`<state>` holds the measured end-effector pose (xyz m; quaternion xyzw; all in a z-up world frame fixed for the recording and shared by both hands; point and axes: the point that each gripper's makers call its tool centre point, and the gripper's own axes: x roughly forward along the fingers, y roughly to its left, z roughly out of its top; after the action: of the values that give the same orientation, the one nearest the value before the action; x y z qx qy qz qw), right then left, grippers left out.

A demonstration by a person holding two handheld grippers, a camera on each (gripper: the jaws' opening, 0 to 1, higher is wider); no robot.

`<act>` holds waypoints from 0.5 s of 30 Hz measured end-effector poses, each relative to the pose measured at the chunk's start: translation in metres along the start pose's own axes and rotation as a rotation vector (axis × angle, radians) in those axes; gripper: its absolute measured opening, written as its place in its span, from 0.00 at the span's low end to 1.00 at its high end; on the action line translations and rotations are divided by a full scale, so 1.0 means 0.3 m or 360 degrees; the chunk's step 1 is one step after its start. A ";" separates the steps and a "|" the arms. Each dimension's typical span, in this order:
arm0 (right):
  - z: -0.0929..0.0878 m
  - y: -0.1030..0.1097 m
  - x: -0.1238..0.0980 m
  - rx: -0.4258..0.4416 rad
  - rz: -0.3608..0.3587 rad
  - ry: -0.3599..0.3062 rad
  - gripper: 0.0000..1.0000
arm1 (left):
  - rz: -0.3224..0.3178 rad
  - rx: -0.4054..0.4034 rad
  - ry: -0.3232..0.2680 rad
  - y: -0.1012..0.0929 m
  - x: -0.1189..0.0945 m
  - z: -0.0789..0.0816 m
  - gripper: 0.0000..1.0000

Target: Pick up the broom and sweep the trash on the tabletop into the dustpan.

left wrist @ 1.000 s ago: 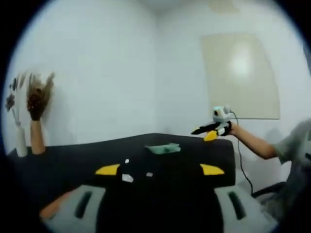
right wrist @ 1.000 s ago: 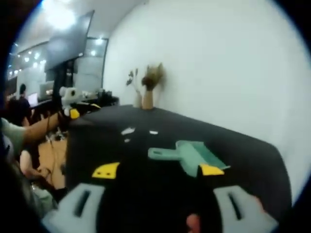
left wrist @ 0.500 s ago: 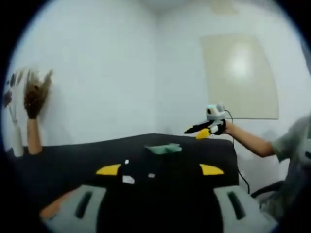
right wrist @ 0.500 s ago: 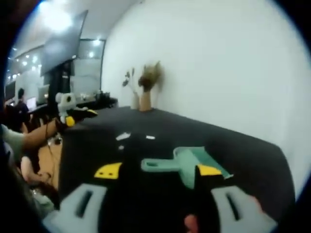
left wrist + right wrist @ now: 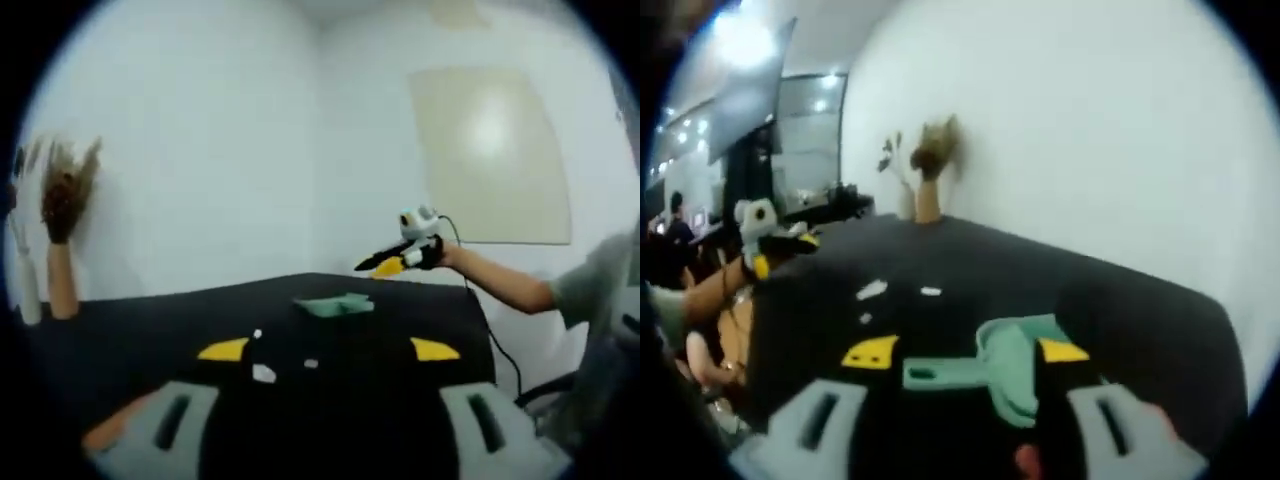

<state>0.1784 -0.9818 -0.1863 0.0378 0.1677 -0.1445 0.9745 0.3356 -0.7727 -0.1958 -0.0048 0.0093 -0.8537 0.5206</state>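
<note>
A plain white room with a dark table (image 5: 150, 330) running out to the wall, and a vase of dried stems (image 5: 927, 175) at its far edge. Your right gripper (image 5: 965, 352) has its jaws spread with nothing between them. The green broom and dustpan set (image 5: 1005, 365) lies just ahead of them, its handle (image 5: 940, 376) lying across the gap and the wider body close to the right-hand tip. Your left gripper (image 5: 327, 349) is also spread and empty, with the white scraps of trash (image 5: 263, 373) just beyond its left tip and the green set farther ahead, between the tips.

From here, the likeliest slip is a poor grab. The handle lies flat on the table, so if you come in low and close early, a tip may catch the tabletop or push the set away instead of pinching it. I can't tell which green part is broom and which is pan; closing on the wrong one could lift both or tip the pan. The scraps are light and small, so a hasty pass of either gripper could scatter them toward the edge.
</note>
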 end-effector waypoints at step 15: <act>0.014 -0.268 0.088 0.0360 -0.0419 0.0410 0.39 | -0.0031 0.0055 0.0123 0.049 0.093 -0.012 0.62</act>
<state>0.1800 -1.0663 -0.1934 0.1429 0.2769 -0.2823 0.9073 0.3359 -0.8041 -0.1997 0.0371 0.0145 -0.8583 0.5116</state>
